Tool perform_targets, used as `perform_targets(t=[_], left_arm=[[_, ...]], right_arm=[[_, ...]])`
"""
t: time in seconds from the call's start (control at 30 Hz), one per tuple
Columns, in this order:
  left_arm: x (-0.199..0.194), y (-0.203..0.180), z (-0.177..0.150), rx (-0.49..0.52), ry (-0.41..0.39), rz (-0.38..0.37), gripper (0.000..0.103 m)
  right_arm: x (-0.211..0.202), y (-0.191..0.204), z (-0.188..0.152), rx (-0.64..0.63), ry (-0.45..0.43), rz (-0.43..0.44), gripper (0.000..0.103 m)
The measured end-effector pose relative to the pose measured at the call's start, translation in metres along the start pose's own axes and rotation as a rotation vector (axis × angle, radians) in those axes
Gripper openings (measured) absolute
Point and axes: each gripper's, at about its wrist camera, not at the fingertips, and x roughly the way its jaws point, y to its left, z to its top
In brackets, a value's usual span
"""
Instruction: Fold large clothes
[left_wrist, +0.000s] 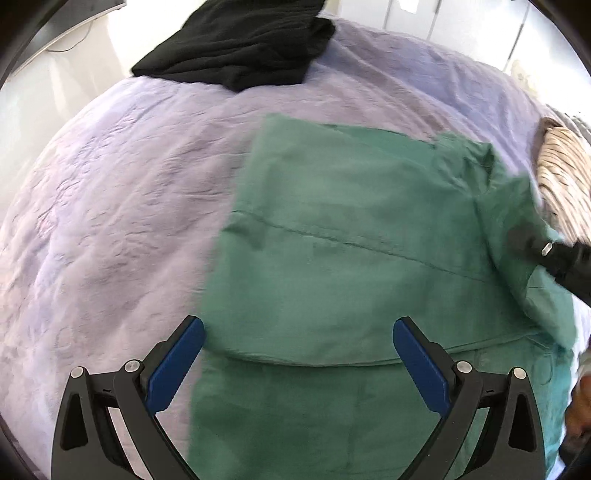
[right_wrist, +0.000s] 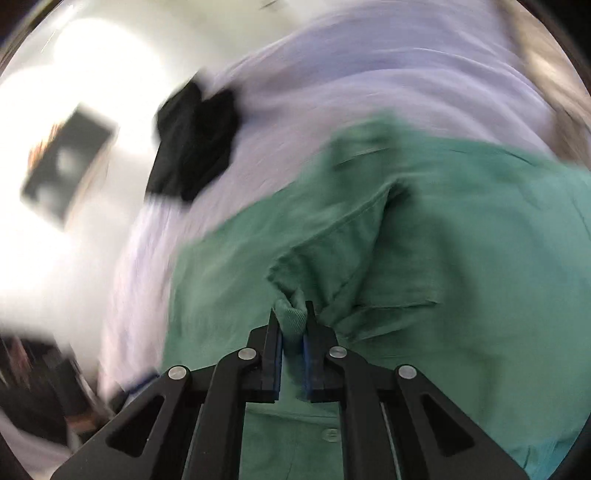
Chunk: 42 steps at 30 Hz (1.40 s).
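Pinching a bunched fold of the soft, limp green shirt (right_wrist: 424, 236), the right gripper (right_wrist: 293, 325) is dragging it toward 9 o'clock; the left gripper (left_wrist: 297, 350) is hovering, jaws spread, over the hem, the better hold.

Left gripper (left_wrist: 298, 334) fingers spread wide; right gripper (right_wrist: 293, 325) fingers pinched nearly together.

The right wrist view was smeared with blur: a dark rectangular object (right_wrist: 68, 168) at left could not be identified. In the left wrist view, a striped fabric (left_wrist: 565, 181) and black garment (left_wrist: 240, 44) were cut off by the frame edge.
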Motion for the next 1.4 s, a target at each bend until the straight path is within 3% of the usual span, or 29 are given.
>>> perform_targets(t=[0.03,0.07,0.1,0.17,0.3,0.43,0.57,0.67,0.73,0.77,0.83,0.87,0.97,1.07,1.17,1.4], left_arm=[[0.002,0.003,0.000,-0.007,0.005,0.007,0.103],[0.003,0.006,0.000,-0.017,0.012,0.010,0.103],[0.004,0.008,0.000,-0.022,0.015,0.008,0.103],[0.005,0.007,0.000,-0.021,0.017,0.001,0.103],[0.008,-0.010,0.005,0.017,0.018,-0.022,0.103],[0.008,-0.040,0.015,0.049,0.010,-0.081,0.103],[0.012,-0.073,0.020,0.106,0.014,-0.144,0.103],[0.024,-0.104,0.019,0.181,0.020,-0.138,0.103],[0.034,-0.118,0.018,0.219,0.025,-0.110,0.103],[0.040,-0.124,0.018,0.233,0.033,-0.091,0.103],[0.049,-0.130,0.019,0.240,0.050,-0.063,0.103],[0.051,-0.131,0.020,0.236,0.053,-0.056,0.103],[0.054,-0.132,0.022,0.237,0.052,-0.044,0.103],[0.062,-0.132,0.022,0.265,0.057,-0.017,0.103],[0.064,-0.132,0.024,0.270,0.054,-0.012,0.103],[0.064,-0.129,0.052,0.222,0.068,-0.105,0.103]], right_arm=[[0.017,0.017,-0.006,-0.055,0.055,-0.027,0.020],[0.029,0.026,-0.010,-0.082,0.092,-0.047,0.033],[0.040,0.031,-0.016,-0.098,0.131,-0.061,0.056],[0.051,0.030,-0.032,-0.066,0.193,-0.009,0.067],[0.020,0.006,-0.048,0.027,0.165,0.066,0.067],[-0.029,-0.065,-0.064,0.249,0.105,0.073,0.068],[-0.094,-0.152,-0.096,0.537,-0.017,0.029,0.068],[-0.131,-0.204,-0.117,0.702,-0.123,-0.001,0.068],[-0.144,-0.230,-0.127,0.814,-0.186,0.048,0.068],[-0.146,-0.243,-0.133,0.882,-0.225,0.080,0.067],[-0.146,-0.261,-0.140,0.979,-0.279,0.130,0.040],[-0.146,-0.267,-0.142,1.013,-0.289,0.144,0.003],[-0.157,-0.268,-0.143,0.999,-0.330,0.128,0.003],[-0.155,-0.273,-0.154,0.974,-0.279,0.000,0.003],[-0.149,-0.289,-0.179,1.057,-0.276,0.063,0.002],[-0.154,-0.276,-0.171,0.977,-0.231,-0.009,0.002]])
